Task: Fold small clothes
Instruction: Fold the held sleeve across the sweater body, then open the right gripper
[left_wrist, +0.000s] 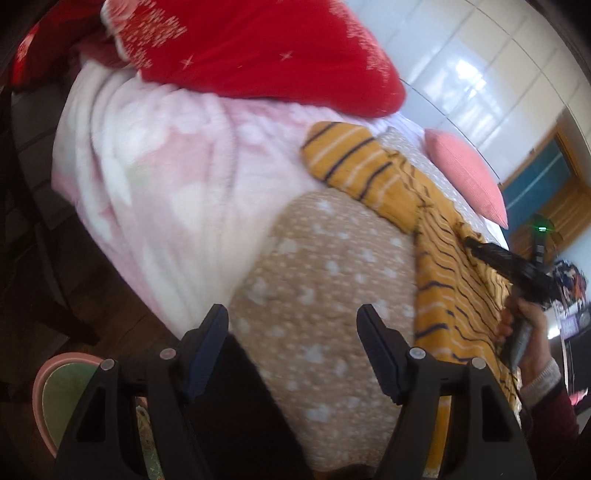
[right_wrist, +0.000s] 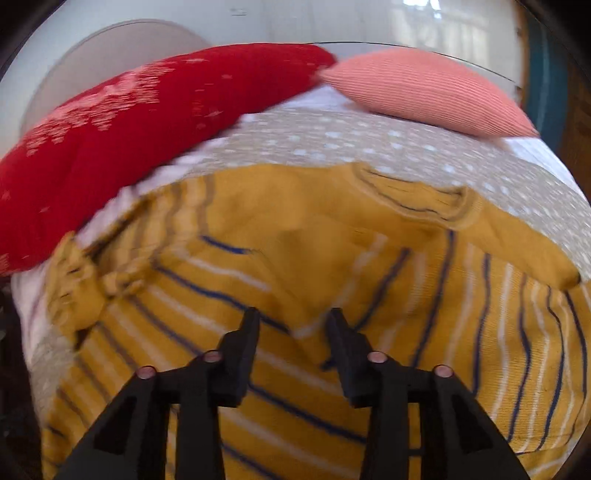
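Observation:
A small mustard-yellow garment (left_wrist: 439, 258) with navy and white stripes lies spread on the tan spotted bed cover (left_wrist: 325, 295). One sleeve (left_wrist: 351, 162) reaches toward the pink blanket. My left gripper (left_wrist: 291, 325) is open and empty, above the tan cover to the left of the garment. In the right wrist view the garment (right_wrist: 295, 266) fills the lower frame, with its neckline (right_wrist: 417, 199) at the far side. My right gripper (right_wrist: 291, 325) is open, just above a raised fold of the cloth, and holds nothing. The right gripper also shows in the left wrist view (left_wrist: 476, 245), over the garment.
A red snowflake-pattern cushion (left_wrist: 258, 48) and a coral pillow (left_wrist: 469, 177) lie at the far side of the bed. A pink fleece blanket (left_wrist: 155, 192) drapes over the bed's left edge. A pink and green basin (left_wrist: 55, 398) sits on the dark floor at lower left.

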